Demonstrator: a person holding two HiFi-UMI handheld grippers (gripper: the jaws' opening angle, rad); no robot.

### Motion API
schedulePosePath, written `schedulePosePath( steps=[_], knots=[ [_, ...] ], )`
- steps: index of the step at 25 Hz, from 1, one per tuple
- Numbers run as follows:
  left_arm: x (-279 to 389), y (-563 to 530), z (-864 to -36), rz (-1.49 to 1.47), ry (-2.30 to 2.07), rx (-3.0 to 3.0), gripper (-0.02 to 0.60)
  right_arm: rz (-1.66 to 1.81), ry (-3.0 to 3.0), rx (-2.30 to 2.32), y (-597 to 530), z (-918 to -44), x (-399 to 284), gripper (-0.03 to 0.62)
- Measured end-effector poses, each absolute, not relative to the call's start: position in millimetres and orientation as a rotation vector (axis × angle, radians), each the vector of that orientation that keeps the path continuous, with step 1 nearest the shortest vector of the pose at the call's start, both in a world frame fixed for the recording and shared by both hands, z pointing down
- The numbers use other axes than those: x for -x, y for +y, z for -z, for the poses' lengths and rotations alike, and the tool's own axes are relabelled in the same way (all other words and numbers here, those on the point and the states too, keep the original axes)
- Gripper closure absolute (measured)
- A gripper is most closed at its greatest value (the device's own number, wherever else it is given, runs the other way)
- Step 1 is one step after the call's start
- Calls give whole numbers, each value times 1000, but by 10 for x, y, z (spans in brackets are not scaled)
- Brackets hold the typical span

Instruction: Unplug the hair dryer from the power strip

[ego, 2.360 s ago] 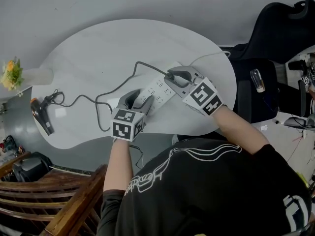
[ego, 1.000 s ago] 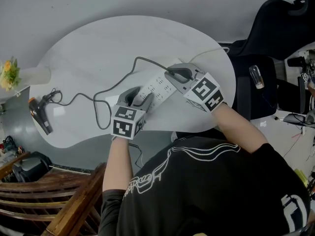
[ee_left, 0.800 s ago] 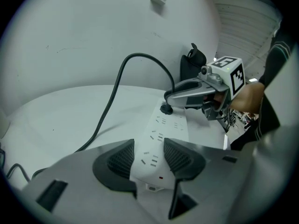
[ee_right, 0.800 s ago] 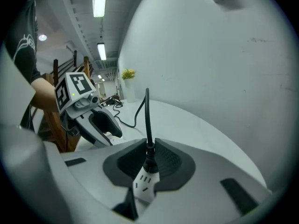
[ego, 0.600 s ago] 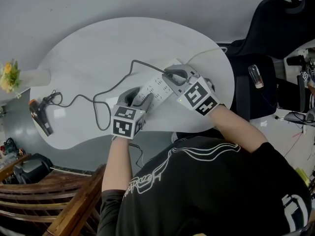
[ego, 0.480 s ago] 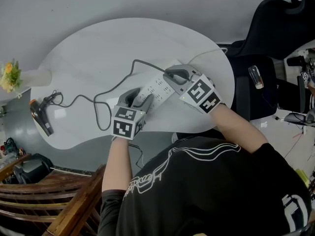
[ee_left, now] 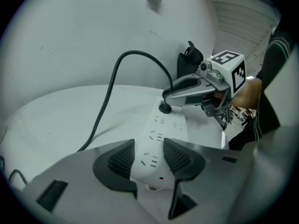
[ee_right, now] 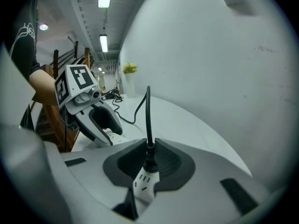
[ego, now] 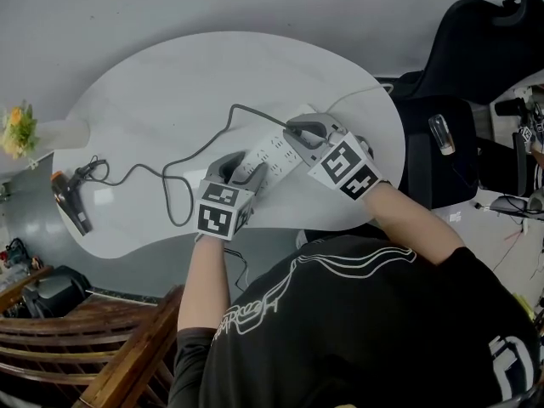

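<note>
Hair dryer (ego: 70, 201) lies at the left edge of the white table (ego: 170, 83), well apart from both of your grippers. Its dark cord (ego: 197, 153) runs across the tabletop to the white power strip (ego: 274, 153). Your right gripper (ego: 299, 133) has its jaws nearly together, pads pressed on the black plug (ee_right: 149, 161), which is seated in a socket at the strip's far end. Your left gripper (ee_left: 147, 157) stands wide, with its pads against both long sides of the strip's near end, holding it on the table.
</note>
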State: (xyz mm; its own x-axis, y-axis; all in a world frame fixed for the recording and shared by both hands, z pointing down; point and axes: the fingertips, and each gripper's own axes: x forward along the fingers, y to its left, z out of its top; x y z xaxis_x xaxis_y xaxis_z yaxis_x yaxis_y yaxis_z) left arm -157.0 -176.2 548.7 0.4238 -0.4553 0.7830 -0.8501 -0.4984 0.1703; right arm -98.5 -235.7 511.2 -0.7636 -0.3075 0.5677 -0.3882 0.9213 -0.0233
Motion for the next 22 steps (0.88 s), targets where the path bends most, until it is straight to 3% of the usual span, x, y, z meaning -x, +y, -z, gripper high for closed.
schedulePosePath(
  steps=[6,16,22],
  knots=[
    [1542,-1737,-5487,-890,-1105,-2136,387,-392,-2537,-542,-2434,-5137,906,559],
    [1505,-1736,-5487,-909,-1105,-2120,388,-248,-2493,-544,-2375,-5106,922,560],
    [1505,-1731,-5492,-871,-1102,-2129,387,-405,-2545,-540,-2421,-5124,854,560]
  ],
)
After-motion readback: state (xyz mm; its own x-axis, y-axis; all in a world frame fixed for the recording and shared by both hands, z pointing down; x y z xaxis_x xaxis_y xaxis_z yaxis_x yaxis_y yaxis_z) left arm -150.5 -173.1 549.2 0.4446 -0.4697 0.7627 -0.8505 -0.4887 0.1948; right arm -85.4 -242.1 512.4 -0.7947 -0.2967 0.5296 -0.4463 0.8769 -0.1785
